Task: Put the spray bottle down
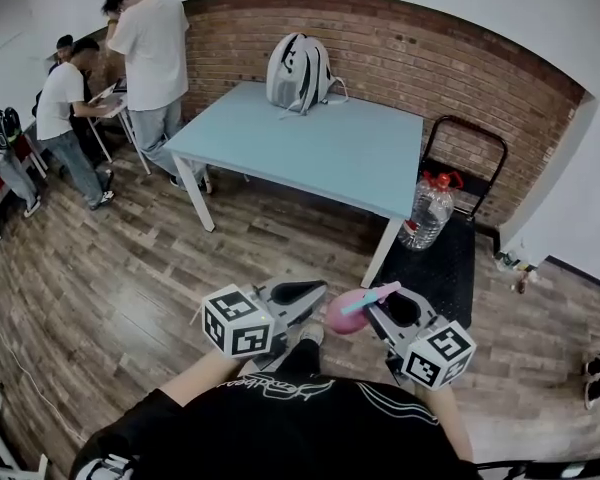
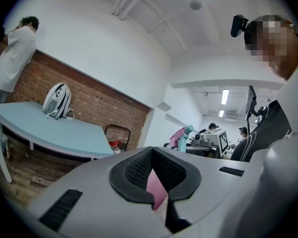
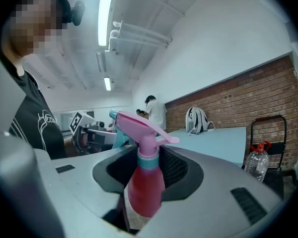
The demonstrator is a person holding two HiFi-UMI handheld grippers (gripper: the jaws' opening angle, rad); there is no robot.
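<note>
Spray bottle (image 3: pixel 145 185) upright in right gripper (image 3: pixel 147 168)

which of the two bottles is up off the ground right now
The pink spray bottle, gripped in the right tool. The other, a big clear water bottle with a red cap, stands down by the black cart beside the table.

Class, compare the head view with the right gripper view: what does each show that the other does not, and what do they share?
Head view only: the brown wooden plank floor. Right gripper view only: the long white ceiling lights. Both: the pink plastic spray bottle held in the right gripper, the light blue table and the grey-and-white backpack.
</note>
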